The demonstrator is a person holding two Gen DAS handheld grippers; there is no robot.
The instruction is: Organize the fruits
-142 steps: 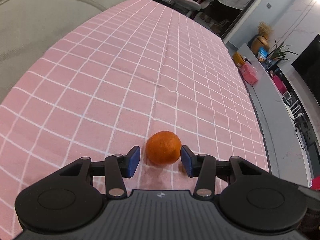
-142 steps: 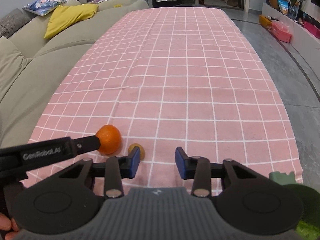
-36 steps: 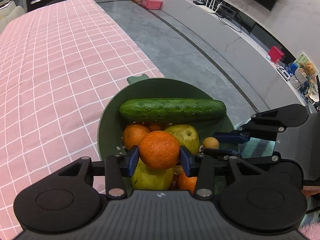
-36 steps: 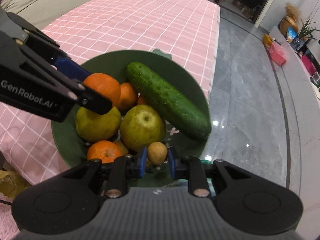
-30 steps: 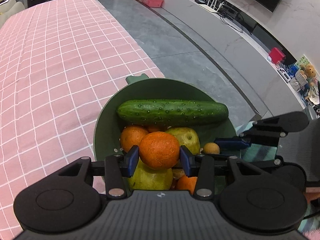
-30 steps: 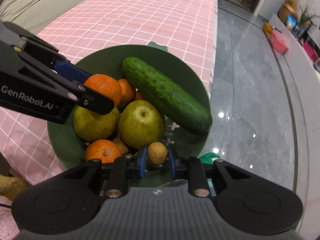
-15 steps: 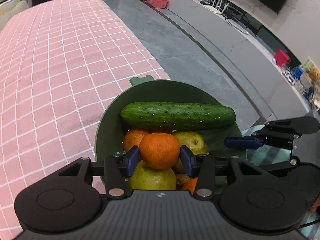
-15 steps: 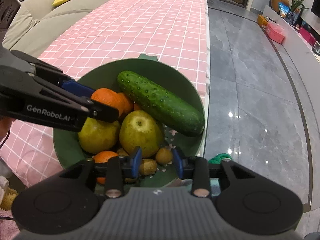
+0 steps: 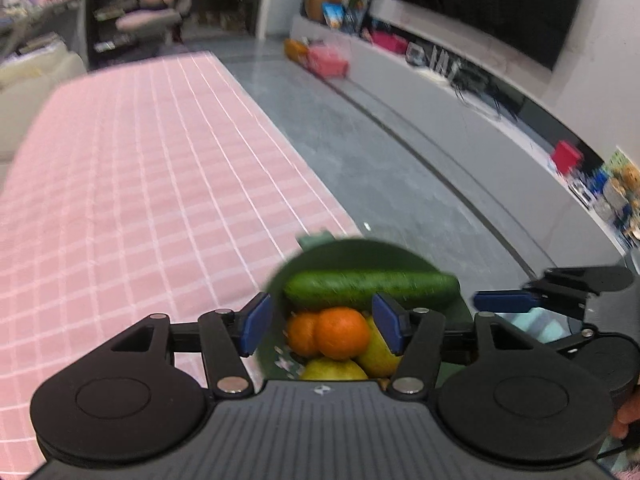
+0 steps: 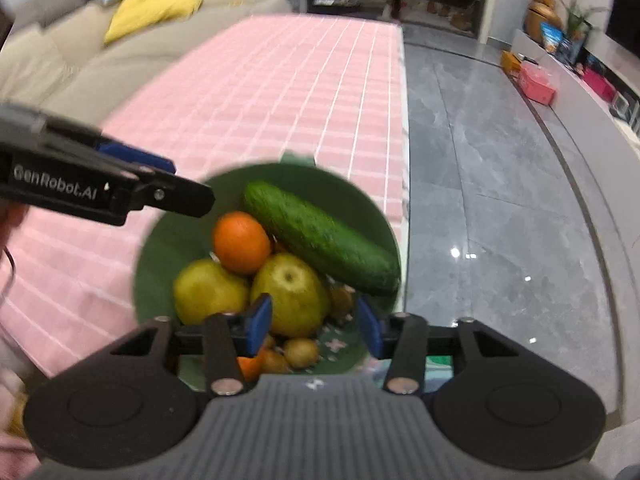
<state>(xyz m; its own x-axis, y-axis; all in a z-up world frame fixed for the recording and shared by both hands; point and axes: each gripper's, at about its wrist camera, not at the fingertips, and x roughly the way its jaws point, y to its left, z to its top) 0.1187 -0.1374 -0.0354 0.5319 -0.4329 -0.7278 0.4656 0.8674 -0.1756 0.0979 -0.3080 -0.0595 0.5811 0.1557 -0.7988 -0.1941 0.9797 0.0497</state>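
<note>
A dark green bowl (image 10: 168, 240) sits at the near corner of the pink checked tablecloth (image 9: 140, 184). It holds a cucumber (image 10: 320, 236), an orange (image 10: 241, 242), two pears (image 10: 290, 294) and several small brown fruits (image 10: 301, 352). My left gripper (image 9: 320, 322) hovers above the bowl, its jaws opening, and the orange (image 9: 343, 332) lies below them in the bowl, free of the pads. My right gripper (image 10: 314, 326) is also above the bowl with its jaws opening and nothing pressed between them. Each gripper shows in the other's view: the right one (image 9: 508, 301), the left one (image 10: 160, 184).
The bowl (image 9: 400, 252) overhangs the table's right edge, with grey polished floor (image 10: 500, 200) beyond. A beige sofa with a yellow cushion (image 10: 150, 14) runs along the table's left side. A low TV bench (image 9: 460, 92) with clutter lines the far wall.
The left gripper let go of the orange, which now rests in the bowl. The right gripper released the small brown fruit into the bowl. Both grippers rose and tilted up.
</note>
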